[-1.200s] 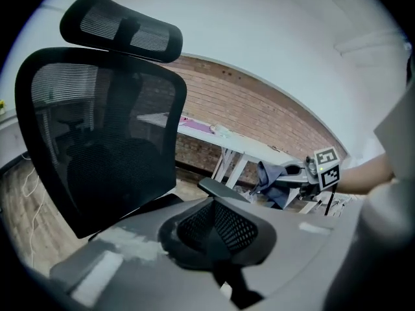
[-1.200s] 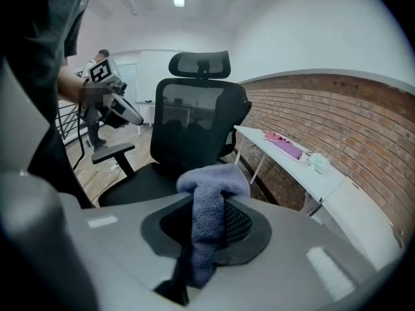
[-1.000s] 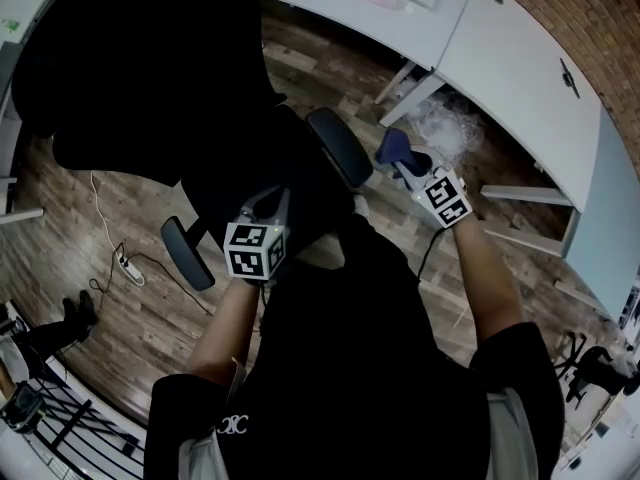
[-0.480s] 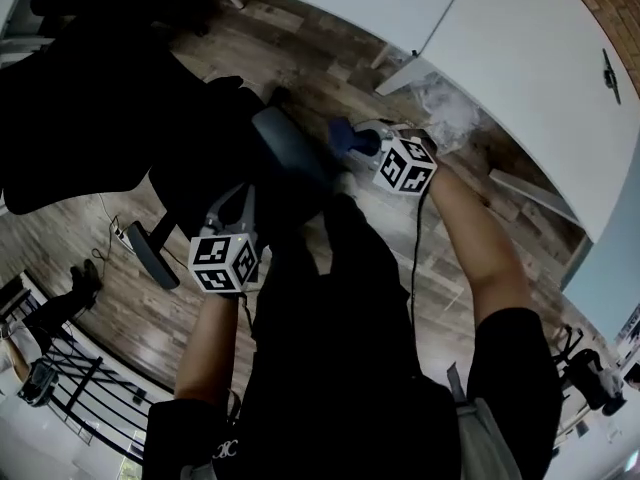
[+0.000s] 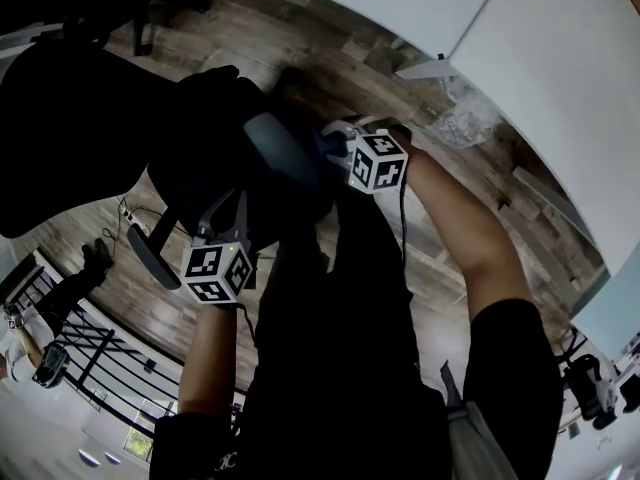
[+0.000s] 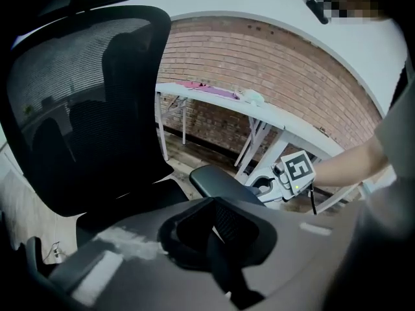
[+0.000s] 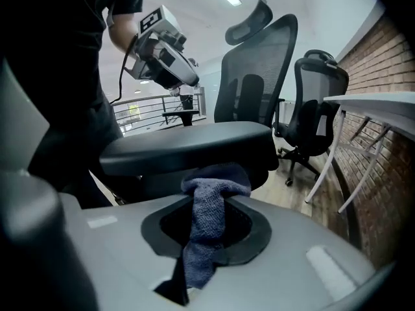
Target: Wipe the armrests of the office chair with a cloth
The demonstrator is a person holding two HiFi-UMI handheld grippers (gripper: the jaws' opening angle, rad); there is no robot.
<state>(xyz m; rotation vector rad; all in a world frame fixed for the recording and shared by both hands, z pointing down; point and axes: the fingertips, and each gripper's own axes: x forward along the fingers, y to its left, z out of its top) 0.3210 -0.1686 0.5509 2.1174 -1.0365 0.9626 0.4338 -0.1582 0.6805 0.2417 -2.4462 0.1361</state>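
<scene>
A person stands over a black office chair [image 6: 84, 109] on a wood floor [image 5: 420, 268], a tool in each hand. The right hand-held gripper [image 7: 206, 235] has its jaws clamped on a blue-grey cloth [image 7: 215, 185]. The cloth's bunched end is pushed up against the near edge of a dark padded armrest [image 7: 188, 148], which lies at 12 o'clock from those jaws. In the head view this armrest sits at 9 o'clock from the right gripper. The left hand-held gripper [image 6: 217, 235] hovers at 7 o'clock from the armrest with its jaws together on nothing, clear of the chair. The second armrest [image 5: 150, 253] shows further out at 8 o'clock, with no cloth near it. A white tabletop [image 5: 540, 78] runs along a brick wall at 1 o'clock. The step in hand looks like the wipe of the first armrest, at or just after first contact. The next move probably calls for lifting the cloth onto the pad's top and drawing it along the full length under light pressure, with the grip kept firm so the cloth does not slip free.
</scene>
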